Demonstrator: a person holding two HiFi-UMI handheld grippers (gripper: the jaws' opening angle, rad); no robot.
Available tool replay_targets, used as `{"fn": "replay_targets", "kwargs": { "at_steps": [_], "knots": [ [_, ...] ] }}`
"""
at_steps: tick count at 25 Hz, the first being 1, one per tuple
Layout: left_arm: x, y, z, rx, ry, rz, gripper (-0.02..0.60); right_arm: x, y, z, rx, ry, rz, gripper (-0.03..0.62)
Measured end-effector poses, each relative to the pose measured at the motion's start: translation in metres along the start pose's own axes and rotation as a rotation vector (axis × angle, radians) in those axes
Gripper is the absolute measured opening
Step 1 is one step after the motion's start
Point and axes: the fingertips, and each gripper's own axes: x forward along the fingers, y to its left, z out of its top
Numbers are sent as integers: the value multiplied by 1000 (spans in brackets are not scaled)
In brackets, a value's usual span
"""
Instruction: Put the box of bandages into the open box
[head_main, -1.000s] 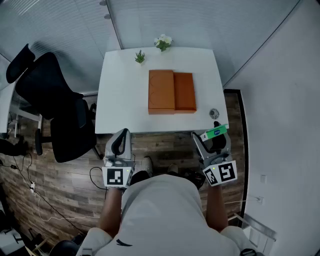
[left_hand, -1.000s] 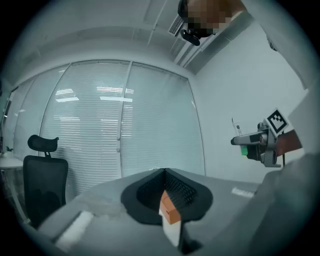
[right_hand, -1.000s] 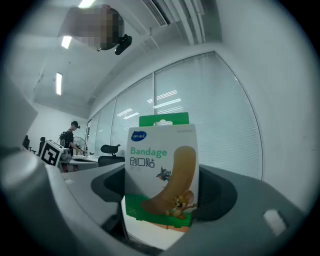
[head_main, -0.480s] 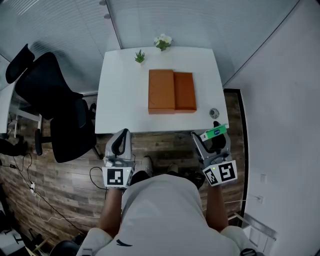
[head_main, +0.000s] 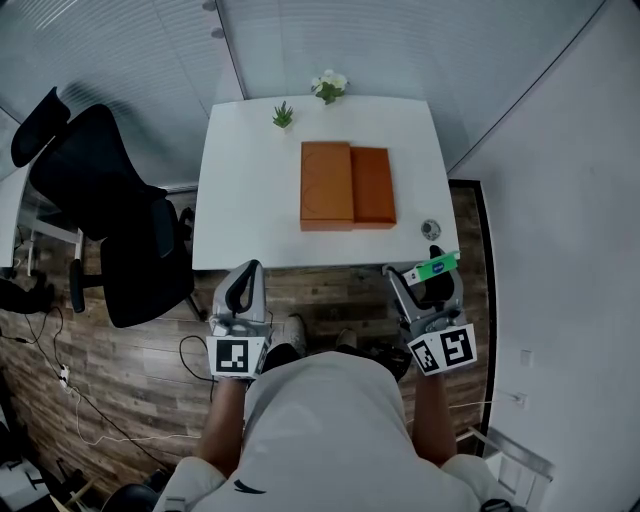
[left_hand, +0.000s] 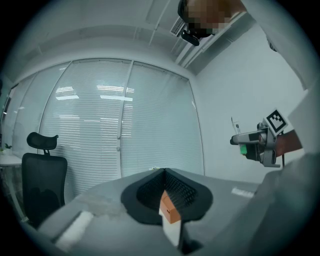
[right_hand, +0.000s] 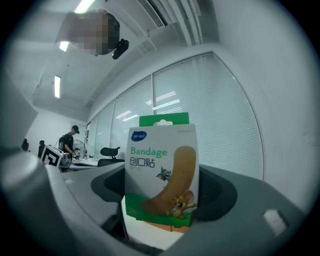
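Note:
An orange box (head_main: 327, 186) lies open in the middle of the white table (head_main: 245, 200), its darker other half (head_main: 372, 187) flat beside it on the right. My right gripper (head_main: 428, 276) hangs off the table's near edge at the right, shut on the green-and-white box of bandages (head_main: 435, 265). In the right gripper view the box of bandages (right_hand: 162, 170) stands upright between the jaws and fills the middle. My left gripper (head_main: 244, 274) is shut and holds nothing, short of the table's near edge at the left. Through its jaw slit a corner of the orange box (left_hand: 170, 210) shows.
Two small potted plants (head_main: 283, 115) (head_main: 327, 85) stand at the table's far edge. A small round object (head_main: 430, 228) sits near the table's right front corner. A black office chair (head_main: 105, 205) stands left of the table, a wall to the right. Cables lie on the wooden floor (head_main: 70, 385).
The head view has shifted a little, so the table sits slightly right and lower. Both grippers keep the same pose, the right one still holding the bandage box.

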Motion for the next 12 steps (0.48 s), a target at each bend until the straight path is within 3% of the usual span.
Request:
{"fn": "replay_targets", "kwargs": {
  "at_steps": [12],
  "knots": [
    [3,22,5,-41,-13,-34,6,22,7,3,0,-3,-36,374]
  ]
}}
